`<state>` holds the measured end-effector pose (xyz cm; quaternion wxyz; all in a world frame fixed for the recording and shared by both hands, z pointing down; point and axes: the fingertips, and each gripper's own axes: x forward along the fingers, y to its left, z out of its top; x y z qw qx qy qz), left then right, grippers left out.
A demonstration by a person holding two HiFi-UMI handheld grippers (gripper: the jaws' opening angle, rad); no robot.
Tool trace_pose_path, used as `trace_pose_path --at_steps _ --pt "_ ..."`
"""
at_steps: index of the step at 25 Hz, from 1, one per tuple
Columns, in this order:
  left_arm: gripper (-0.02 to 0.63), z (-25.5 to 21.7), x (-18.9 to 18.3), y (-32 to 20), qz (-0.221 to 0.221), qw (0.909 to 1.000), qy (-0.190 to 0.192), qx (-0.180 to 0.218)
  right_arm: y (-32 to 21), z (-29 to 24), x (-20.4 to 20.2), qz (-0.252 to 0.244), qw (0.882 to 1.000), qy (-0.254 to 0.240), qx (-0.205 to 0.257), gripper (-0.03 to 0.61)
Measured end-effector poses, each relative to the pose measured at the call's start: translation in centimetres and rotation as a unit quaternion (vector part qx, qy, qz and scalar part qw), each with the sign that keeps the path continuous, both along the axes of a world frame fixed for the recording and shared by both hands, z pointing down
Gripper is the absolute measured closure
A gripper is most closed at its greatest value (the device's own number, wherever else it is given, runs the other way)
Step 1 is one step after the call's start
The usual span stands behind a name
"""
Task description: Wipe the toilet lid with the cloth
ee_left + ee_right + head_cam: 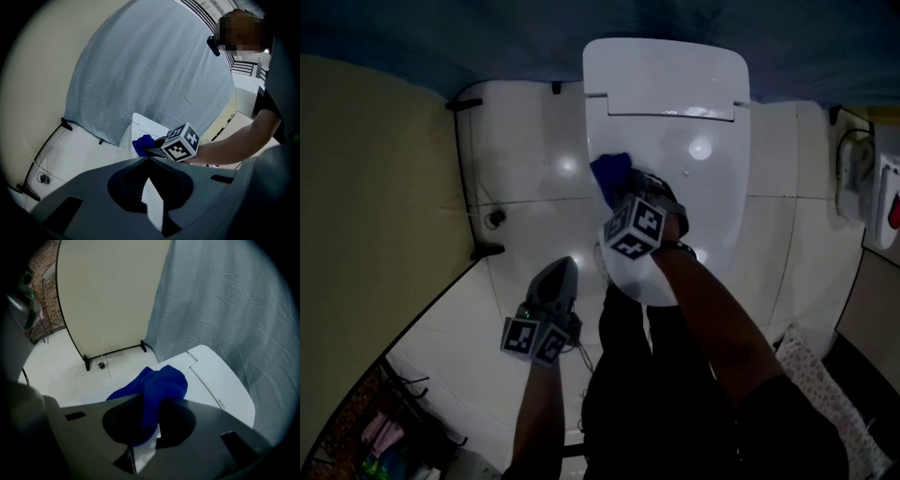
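**Step in hand.** Wiping stroke, judged to be in progress on the left half of the lid.

**Left gripper** [555,274]: held off to the left of the toilet, over the tiled floor [525,187] and well apart from the lid. Its own view shows the jaws drawn together with nothing between them. It plays no part in the stroke.

**Cloth** [609,174]: deep blue, soft and bunched into a loose wad. One fold is pinched and the rest spills forward past the jaw tips. In the head view it lies on the lid's left-centre portion, near the left edge.

**Right gripper** [633,189]: positioned over the lid, with the jaws clamped on the cloth — its own view shows the blue fabric filling the gap between them.

**Toilet lid** [698,192]: white, glossy and closed flat, with lamp reflections on its surface. No soiling can be made out.

**Next move.** Probably a sweep to the right across the uncovered part of the lid. This calls for keeping the wad pressed flat to the surface — otherwise the hard jaw tips may scrape the plastic, or the cloth may skim without contact.
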<state>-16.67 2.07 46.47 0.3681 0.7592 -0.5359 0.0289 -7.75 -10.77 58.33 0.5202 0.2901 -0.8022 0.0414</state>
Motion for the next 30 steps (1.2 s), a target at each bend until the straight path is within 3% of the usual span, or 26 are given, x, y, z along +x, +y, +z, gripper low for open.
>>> trace_pose_path --at_steps 4,7,13,17,23,30 --pt "0.621 0.8 0.7 0.5 0.017 0.9997 0.001 -0.015 -0.2 0.0 2.8 -0.003 1.0 0.018 0.024 0.515" --pt "0.621 0.3 1.6 -0.3 0.017 0.9999 0.001 -0.004 -0.3 0.1 6.0 0.005 0.999 0.036 0.035 0.515" --pt "0.621 -0.1 4.0 -0.9 0.03 0.9996 -0.001 0.002 0.9 1.8 14.7 0.02 0.995 0.092 0.047 0.517" --pt "0.621 0.2 5.6 -0.2 0.053 0.9986 0.003 -0.006 0.9 2.0 20.3 0.003 0.989 0.129 0.072 0.517" --pt "0.621 0.3 7.3 -0.4 0.062 0.998 -0.003 -0.006 0.9 1.9 27.2 0.067 0.985 0.146 0.068 0.517" --pt "0.621 0.7 8.8 0.0 0.074 0.9971 -0.006 -0.012 1.2 1.8 30.8 0.098 0.981 0.151 0.067 0.517"
